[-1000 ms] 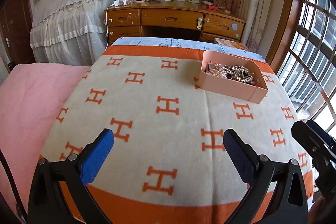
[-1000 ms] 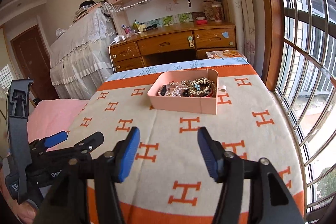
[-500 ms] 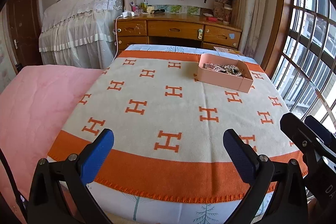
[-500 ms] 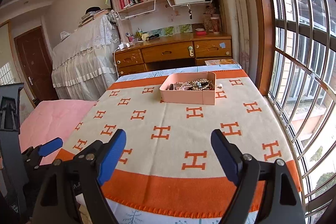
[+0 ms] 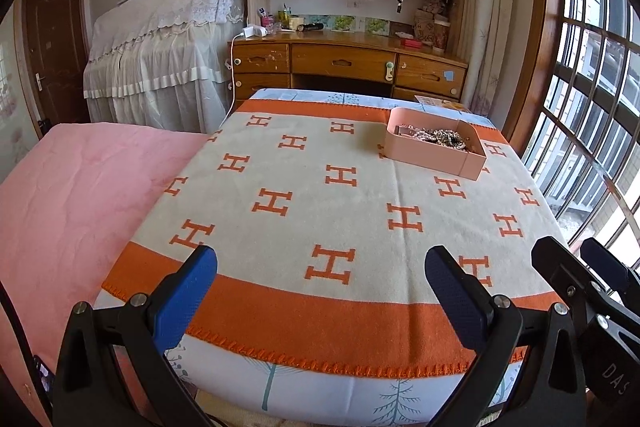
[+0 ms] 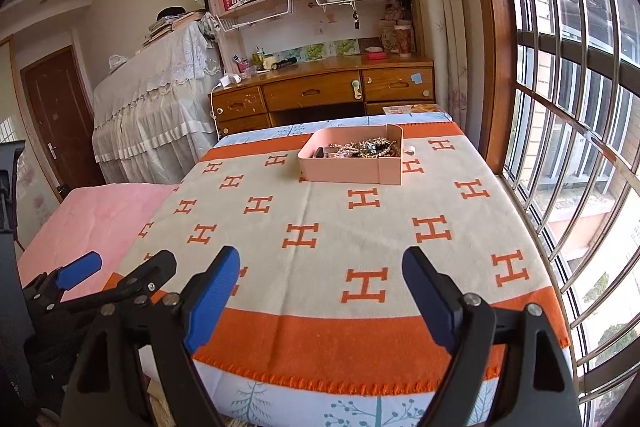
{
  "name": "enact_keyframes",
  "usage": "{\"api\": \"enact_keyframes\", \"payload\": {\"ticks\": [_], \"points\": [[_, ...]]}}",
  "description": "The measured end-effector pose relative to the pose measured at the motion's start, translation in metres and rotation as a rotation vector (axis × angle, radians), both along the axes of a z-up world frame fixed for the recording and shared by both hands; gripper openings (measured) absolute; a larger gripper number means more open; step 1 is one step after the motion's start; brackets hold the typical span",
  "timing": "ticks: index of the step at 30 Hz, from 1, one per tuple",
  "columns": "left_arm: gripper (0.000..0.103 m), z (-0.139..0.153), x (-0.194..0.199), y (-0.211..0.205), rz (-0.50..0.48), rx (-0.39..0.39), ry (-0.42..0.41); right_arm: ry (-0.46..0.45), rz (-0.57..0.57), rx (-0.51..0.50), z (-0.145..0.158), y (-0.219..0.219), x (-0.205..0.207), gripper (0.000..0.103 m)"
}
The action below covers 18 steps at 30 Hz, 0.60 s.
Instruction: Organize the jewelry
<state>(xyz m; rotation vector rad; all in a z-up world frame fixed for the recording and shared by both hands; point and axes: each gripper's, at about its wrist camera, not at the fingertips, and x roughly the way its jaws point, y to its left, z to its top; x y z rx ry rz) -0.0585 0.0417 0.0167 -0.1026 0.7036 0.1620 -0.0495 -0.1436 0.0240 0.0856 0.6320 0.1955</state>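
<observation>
Both the left gripper (image 5: 320,283) and the right gripper (image 6: 320,279) hold their fingers wide apart, empty. Well beyond them, the pink tray (image 6: 348,171) of jewelry (image 6: 360,149) sits on the blanket (image 6: 320,211); nothing lies between.

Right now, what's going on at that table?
Nobody is handling anything. The pink rectangular tray, heaped with tangled jewelry, sits at the far side of the cream blanket with orange H letters. The left gripper and right gripper hover over the blanket's near orange border, jaws wide and empty, well short of the tray.
</observation>
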Motion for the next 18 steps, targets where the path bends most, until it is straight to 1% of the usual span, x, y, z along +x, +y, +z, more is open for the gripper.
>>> {"api": "enact_keyframes", "payload": {"ticks": [18], "points": [[0.102,-0.0029,0.0038,-0.0013,0.001,0.004,0.006,0.001,0.004,0.001,-0.0006,0.0009,0.0007,0.084]]}}
